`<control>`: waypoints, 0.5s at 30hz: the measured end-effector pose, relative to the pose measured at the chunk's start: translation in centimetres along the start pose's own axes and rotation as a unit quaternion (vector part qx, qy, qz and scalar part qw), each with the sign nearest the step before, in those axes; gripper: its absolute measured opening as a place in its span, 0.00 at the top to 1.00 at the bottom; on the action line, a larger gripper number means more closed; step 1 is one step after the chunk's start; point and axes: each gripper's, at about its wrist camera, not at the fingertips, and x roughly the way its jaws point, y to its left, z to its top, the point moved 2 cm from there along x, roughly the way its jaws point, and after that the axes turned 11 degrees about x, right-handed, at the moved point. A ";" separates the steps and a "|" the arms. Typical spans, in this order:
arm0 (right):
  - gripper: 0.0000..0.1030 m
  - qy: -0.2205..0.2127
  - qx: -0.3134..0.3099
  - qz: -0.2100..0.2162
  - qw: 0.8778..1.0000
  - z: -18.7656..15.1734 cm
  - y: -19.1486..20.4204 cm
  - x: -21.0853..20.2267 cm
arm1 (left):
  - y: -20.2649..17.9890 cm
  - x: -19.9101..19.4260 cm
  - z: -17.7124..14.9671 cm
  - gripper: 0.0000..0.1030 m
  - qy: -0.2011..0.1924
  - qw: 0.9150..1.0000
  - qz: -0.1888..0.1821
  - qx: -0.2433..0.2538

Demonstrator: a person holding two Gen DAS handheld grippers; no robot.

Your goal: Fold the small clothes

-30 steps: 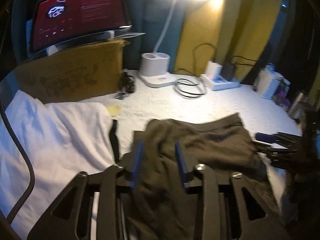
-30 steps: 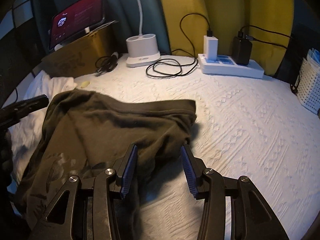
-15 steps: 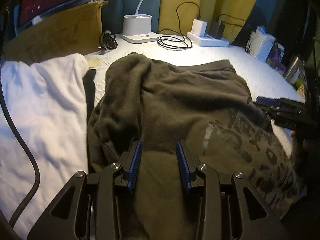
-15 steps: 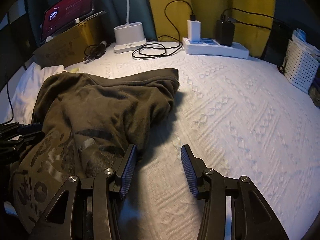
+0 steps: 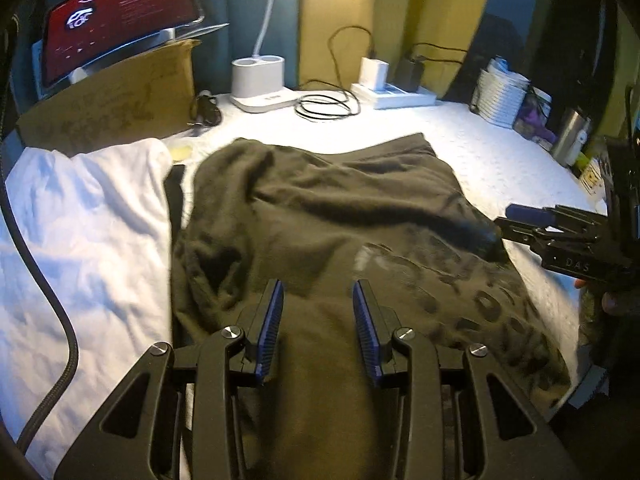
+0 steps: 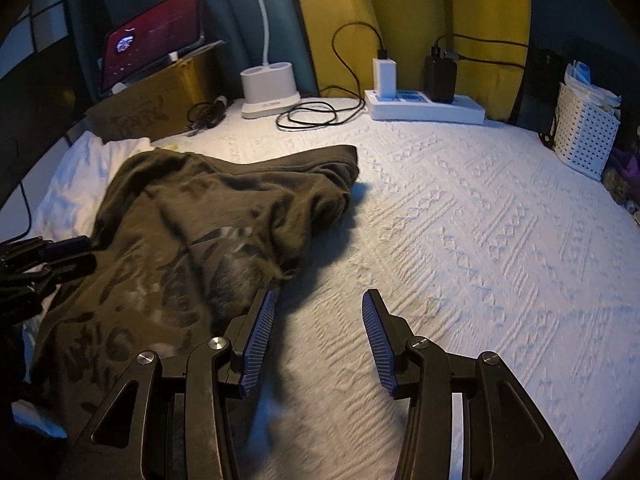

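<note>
A dark olive garment [image 5: 320,208] with a faded print lies crumpled on the white textured bedspread [image 6: 460,220]. Its waistband or hem edge is at the far side. My left gripper [image 5: 317,286] hovers over the garment's near part, its jaws apart and the cloth lying flat beneath them, unpinched. My right gripper [image 6: 320,296] stands open over bare bedspread, its left finger at the garment's [image 6: 208,216] right edge. Each gripper shows in the other's view: the right gripper [image 5: 514,222] at the garment's right side, the left gripper [image 6: 86,254] at its left side.
A white cloth [image 5: 80,240] lies left of the garment, with a black cable [image 5: 52,304] across it. At the back stand a cardboard box [image 5: 120,100] with a tablet [image 5: 120,12], a lamp base [image 5: 260,84], a coiled cable [image 5: 324,108] and a power strip [image 5: 400,96]. A white basket [image 6: 584,136] stands far right.
Both grippers have drawn back toward the near edge of the bed, bringing the garment's printed part into view. The garment lies much as before, and neither jaw gap has changed.
</note>
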 end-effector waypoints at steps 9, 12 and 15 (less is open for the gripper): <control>0.53 -0.004 -0.008 0.006 1.000 -2.3 0.2 -2.6 | -2.6 -0.8 -0.9 0.65 0.000 1.000 -0.006 0.000; 0.53 -0.006 -0.005 0.003 1.000 -3.2 -0.3 -3.5 | -3.5 -1.0 -1.2 0.65 -0.001 1.000 -0.007 0.004; 0.53 -0.010 -0.003 0.001 1.000 -3.9 -0.8 -4.5 | -4.8 -1.5 -1.3 0.58 -0.002 1.000 -0.011 0.012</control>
